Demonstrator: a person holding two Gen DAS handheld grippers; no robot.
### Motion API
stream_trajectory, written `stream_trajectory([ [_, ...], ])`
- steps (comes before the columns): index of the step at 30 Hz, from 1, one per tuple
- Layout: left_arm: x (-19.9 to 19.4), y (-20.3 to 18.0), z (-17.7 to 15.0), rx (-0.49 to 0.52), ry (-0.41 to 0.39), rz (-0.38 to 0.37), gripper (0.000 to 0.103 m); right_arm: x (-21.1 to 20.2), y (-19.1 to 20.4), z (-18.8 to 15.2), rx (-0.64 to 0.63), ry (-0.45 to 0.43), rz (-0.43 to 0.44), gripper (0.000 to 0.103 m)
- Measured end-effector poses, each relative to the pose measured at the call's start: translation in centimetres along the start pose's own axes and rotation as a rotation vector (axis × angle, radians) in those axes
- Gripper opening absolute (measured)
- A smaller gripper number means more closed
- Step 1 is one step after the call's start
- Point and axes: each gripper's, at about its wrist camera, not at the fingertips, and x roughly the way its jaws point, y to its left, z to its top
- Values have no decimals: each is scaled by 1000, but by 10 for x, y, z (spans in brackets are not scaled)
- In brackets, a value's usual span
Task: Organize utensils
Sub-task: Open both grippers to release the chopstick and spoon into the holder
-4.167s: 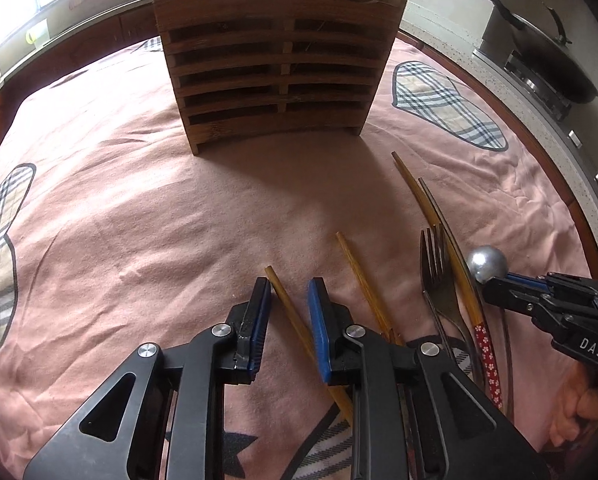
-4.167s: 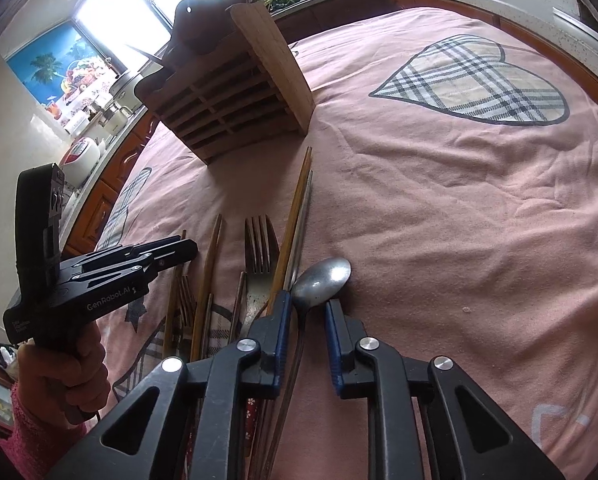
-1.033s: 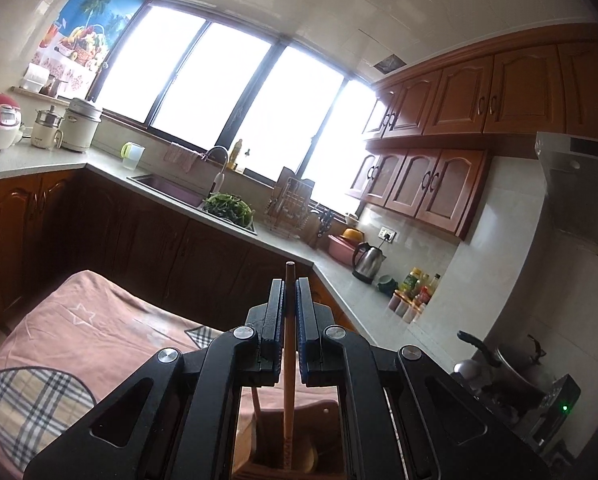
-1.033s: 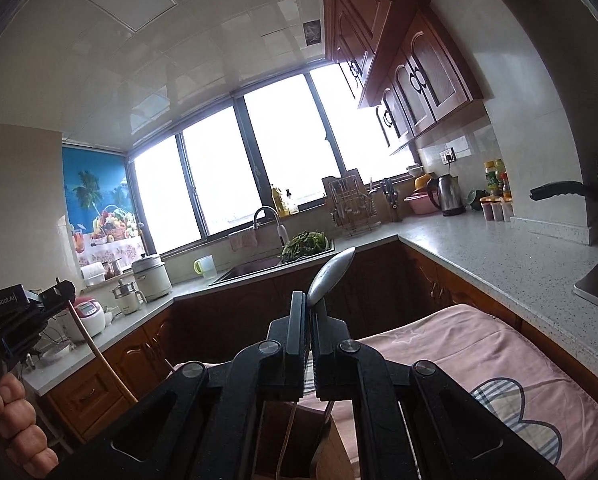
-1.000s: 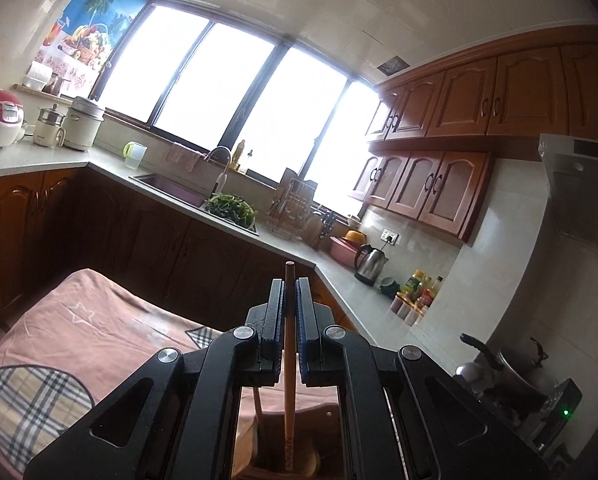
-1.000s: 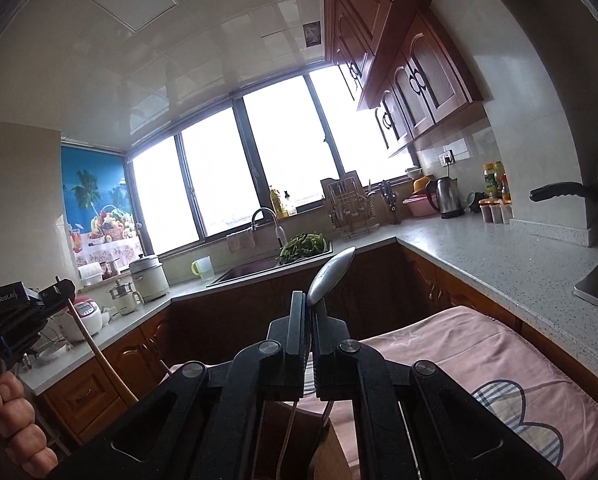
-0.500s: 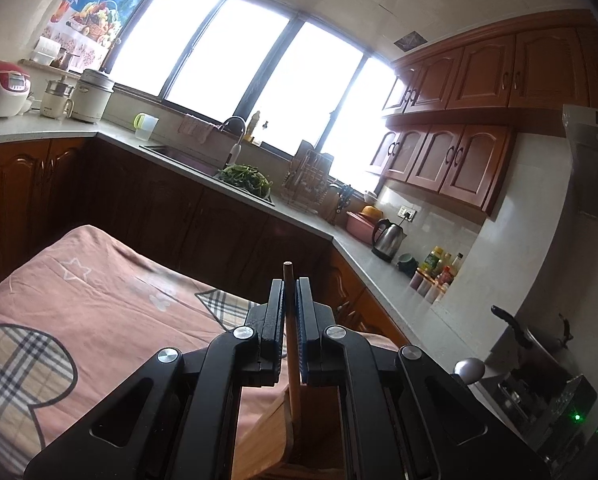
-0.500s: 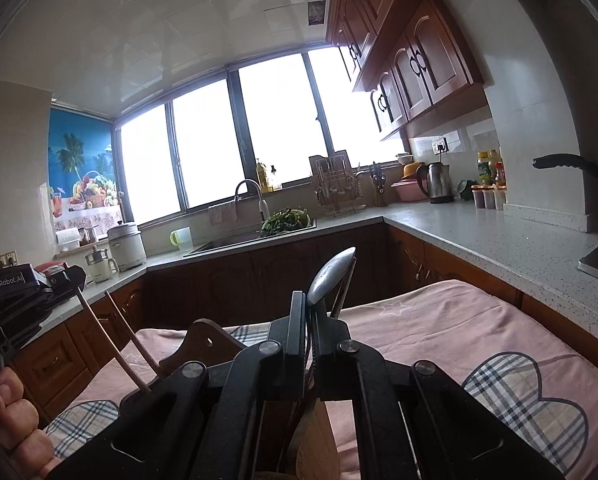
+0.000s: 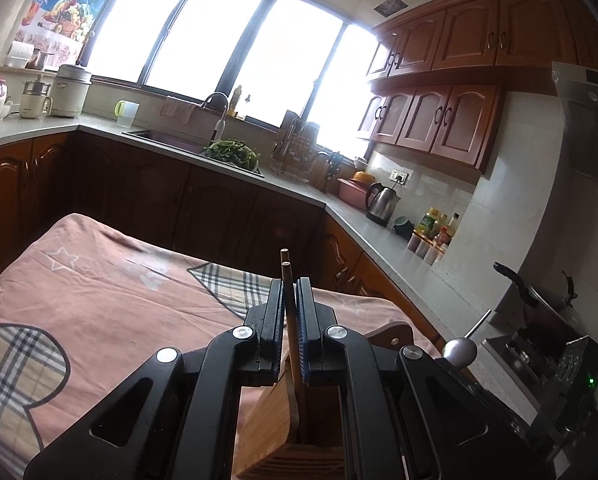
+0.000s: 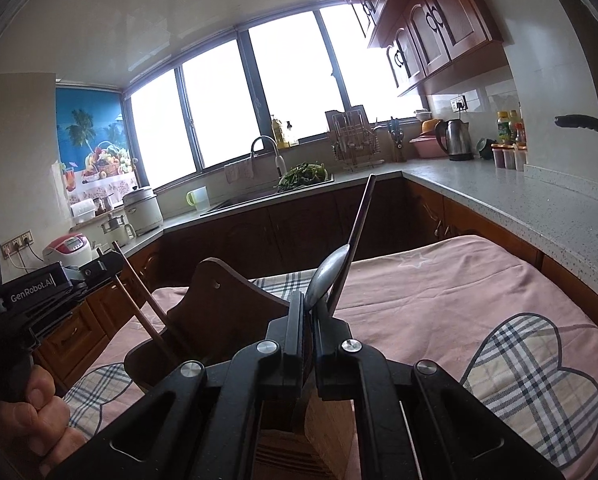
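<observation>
My left gripper (image 9: 290, 286) is shut on a wooden chopstick (image 9: 287, 300) held upright, its lower end inside the wooden utensil holder (image 9: 273, 420) below the jaws. A second chopstick tip shows just behind it. My right gripper (image 10: 307, 300) is shut on a metal spoon (image 10: 329, 270), bowl up, handle down in the holder (image 10: 223, 300). A dark utensil handle (image 10: 359, 224) leans out of the holder beside the spoon. The left gripper shows in the right wrist view (image 10: 99, 270) with two chopsticks (image 10: 139, 300). The spoon bowl shows in the left wrist view (image 9: 461, 350).
The holder stands on a table with a pink cloth (image 9: 111, 292) with plaid hearts (image 10: 535, 376). Dark wooden cabinets and a grey counter (image 10: 511, 196) run behind, with a sink, kettle (image 9: 383, 202) and bottles. A pan and stove (image 9: 539, 320) are at the right.
Both grippers have tilted down and lowered toward the holder. The chopstick and the spoon have sunk deeper into it. Both grippers stay shut.
</observation>
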Motion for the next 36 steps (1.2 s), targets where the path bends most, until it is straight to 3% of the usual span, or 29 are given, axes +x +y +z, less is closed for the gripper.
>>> stream_trajectory([
  [12,-2,-2,2,-6,24,8,9,-1,-3,2,25,43,32,6],
  [16,-7,1,2,-17,19,15,29,-5,-5,5,43,44,37,9],
  [21,-16,1,5,-22,15,23,48,-12,-8,10,62,35,35,12],
  [24,-22,3,5,-27,17,29,53,-19,-11,13,83,23,37,24],
  [28,-34,7,2,-39,26,41,72,-32,-13,17,99,7,39,35],
  [30,-41,11,0,-47,40,52,85,-39,-15,18,111,0,46,50],
  [32,-49,16,-4,-59,60,68,94,-46,-18,19,130,-2,55,76],
  [34,-60,21,-9,-76,86,76,97,-55,-21,20,149,-2,65,83],
  [36,-71,27,-16,-91,114,90,98,-65,-24,19,164,4,67,83],
])
